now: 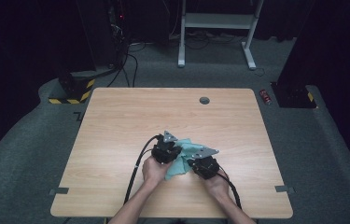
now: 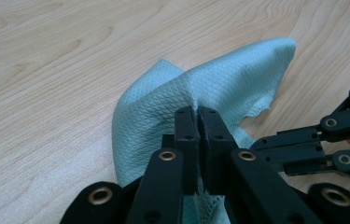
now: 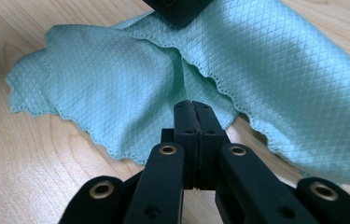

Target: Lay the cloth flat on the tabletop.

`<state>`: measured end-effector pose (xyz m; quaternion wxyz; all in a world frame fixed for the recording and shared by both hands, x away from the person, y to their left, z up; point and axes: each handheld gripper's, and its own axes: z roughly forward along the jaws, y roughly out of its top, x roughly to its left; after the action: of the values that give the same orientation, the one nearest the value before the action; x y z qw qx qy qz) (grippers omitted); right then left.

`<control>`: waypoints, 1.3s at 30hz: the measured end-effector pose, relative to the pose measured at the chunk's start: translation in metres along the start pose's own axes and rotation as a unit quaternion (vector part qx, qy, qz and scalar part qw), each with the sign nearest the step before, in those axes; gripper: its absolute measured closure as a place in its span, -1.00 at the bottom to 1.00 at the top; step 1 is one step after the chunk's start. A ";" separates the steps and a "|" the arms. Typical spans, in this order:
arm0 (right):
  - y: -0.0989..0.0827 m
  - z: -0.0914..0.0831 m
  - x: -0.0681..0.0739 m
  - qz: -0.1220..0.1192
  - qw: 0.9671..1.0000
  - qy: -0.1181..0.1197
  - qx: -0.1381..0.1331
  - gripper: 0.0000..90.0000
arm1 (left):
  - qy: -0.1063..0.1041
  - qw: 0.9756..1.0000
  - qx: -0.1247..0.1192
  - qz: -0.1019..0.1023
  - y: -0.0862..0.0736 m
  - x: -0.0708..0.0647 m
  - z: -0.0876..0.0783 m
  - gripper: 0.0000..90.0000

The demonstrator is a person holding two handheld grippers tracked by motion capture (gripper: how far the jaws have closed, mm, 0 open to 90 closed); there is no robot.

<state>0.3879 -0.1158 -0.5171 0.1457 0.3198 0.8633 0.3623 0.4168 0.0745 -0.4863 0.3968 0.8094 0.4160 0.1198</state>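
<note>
Here, both grips on the pale green waffle-weave cloth (image 1: pixel 180 156) at the table's (image 1: pixel 116 121) near middle matter: left gripper (image 2: pixel 197 112) clamps a fold, right gripper (image 3: pixel 193 106) looks pinched at an edge; lift evenly.

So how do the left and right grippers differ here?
In the high view the left gripper sits farther up the table than the right gripper. The left pinches a raised fold of the teal cloth; the right closes at its scalloped edge. Both are shut.
</note>
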 end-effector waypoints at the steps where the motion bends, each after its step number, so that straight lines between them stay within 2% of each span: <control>1: 0.000 -0.002 -0.001 0.003 1.000 -0.001 -0.006 1.00 | -0.004 1.000 -0.004 -0.007 0.001 0.002 -0.001 0.93; 9: -0.001 -0.010 -0.007 0.009 1.000 -0.006 -0.006 1.00 | -0.002 1.000 -0.017 -0.015 0.002 0.008 -0.008 0.96; 12: -0.004 -0.012 -0.011 0.013 1.000 -0.007 -0.003 1.00 | 0.000 0.999 -0.024 -0.026 0.002 0.013 -0.012 0.97; 20: -0.014 -0.021 -0.017 0.016 1.000 -0.011 -0.004 1.00 | 0.023 0.998 -0.033 -0.047 0.001 0.026 -0.018 0.98; 25: -0.019 -0.028 -0.021 0.017 1.000 -0.014 -0.007 1.00 | 0.042 0.997 -0.028 -0.060 -0.001 0.037 -0.020 0.98; 28: -0.025 -0.035 -0.028 0.022 1.000 -0.020 -0.005 1.00 | 0.065 0.995 -0.015 -0.068 -0.005 0.047 -0.017 0.98; 30: -0.027 -0.037 -0.030 0.026 0.999 -0.022 -0.004 1.00 | 0.072 0.995 -0.006 -0.073 -0.007 0.052 -0.015 0.97; 32: -0.029 -0.039 -0.033 0.032 0.999 -0.022 -0.006 1.00 | 0.071 0.994 -0.002 -0.078 -0.009 0.053 -0.014 0.94; 34: -0.029 -0.040 -0.033 0.033 0.999 -0.018 -0.007 0.99 | 0.059 0.995 -0.009 -0.076 -0.009 0.052 -0.017 0.82; 39: -0.025 -0.040 -0.029 0.030 0.999 -0.014 -0.022 0.82 | 0.042 0.998 -0.029 -0.036 -0.006 0.033 -0.032 0.50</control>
<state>0.3790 -0.1694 -0.5061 0.1540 0.3471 0.8431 0.3808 0.4174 0.1191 -0.4744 0.4065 0.7762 0.4574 0.1519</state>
